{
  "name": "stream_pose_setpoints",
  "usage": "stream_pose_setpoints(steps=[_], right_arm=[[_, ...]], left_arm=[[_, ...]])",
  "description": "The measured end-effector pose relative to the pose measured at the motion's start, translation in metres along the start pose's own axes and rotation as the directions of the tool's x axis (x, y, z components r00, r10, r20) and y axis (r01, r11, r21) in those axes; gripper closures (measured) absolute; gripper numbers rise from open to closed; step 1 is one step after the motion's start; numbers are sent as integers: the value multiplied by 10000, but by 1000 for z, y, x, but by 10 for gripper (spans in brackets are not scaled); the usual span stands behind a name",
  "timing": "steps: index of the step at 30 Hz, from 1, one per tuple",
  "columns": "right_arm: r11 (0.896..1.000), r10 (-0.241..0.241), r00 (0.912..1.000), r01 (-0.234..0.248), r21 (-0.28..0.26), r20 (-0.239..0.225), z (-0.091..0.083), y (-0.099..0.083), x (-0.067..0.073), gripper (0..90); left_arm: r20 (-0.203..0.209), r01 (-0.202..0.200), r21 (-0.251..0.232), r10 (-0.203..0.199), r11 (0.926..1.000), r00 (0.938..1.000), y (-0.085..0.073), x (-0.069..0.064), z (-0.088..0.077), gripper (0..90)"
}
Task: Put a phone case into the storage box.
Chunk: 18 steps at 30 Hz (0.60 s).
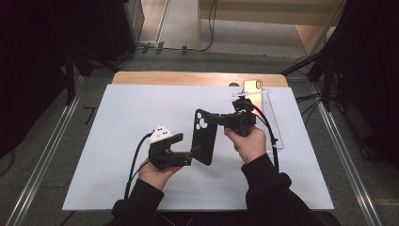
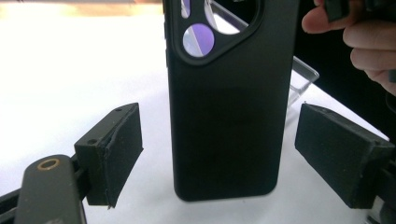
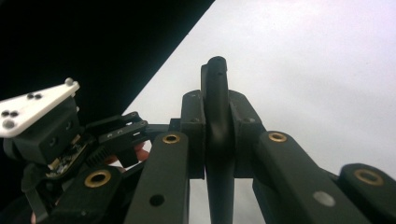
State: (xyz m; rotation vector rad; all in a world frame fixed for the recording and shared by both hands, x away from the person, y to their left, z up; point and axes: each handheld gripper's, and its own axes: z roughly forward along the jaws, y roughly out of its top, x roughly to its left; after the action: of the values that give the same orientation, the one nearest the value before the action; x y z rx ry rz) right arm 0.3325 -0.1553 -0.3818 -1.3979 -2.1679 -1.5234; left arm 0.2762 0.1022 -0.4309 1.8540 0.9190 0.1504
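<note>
Upright, black phone case (image 1: pixel 204 136) between clamped right tongs (image 1: pixel 217 119).

Black phone case (image 1: pixel 204 137): one, with three round camera cut-outs counted in the high view; phone (image 1: pixel 252 86): one, upright at the far edge; clear plastic stand (image 1: pixel 275 136): one; handheld claws: two, the left claw (image 1: pixel 187 147) and the right claw (image 1: pixel 212 118); grey three-cornered plates: one, on the left claw; trailing cables: two, one per claw; hands: two; counter (image 1: pixel 117 117): one, white-topped.
</note>
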Motion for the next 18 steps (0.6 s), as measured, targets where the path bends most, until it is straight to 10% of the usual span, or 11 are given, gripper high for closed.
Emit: stream_pose_setpoints(steps=[18], right_arm=[[9693,-2432,9700,2430,382,16,-10,-10,6,766]], left_arm=[[568,-379,1309,306,9907,9979,18,16,-11,250]])
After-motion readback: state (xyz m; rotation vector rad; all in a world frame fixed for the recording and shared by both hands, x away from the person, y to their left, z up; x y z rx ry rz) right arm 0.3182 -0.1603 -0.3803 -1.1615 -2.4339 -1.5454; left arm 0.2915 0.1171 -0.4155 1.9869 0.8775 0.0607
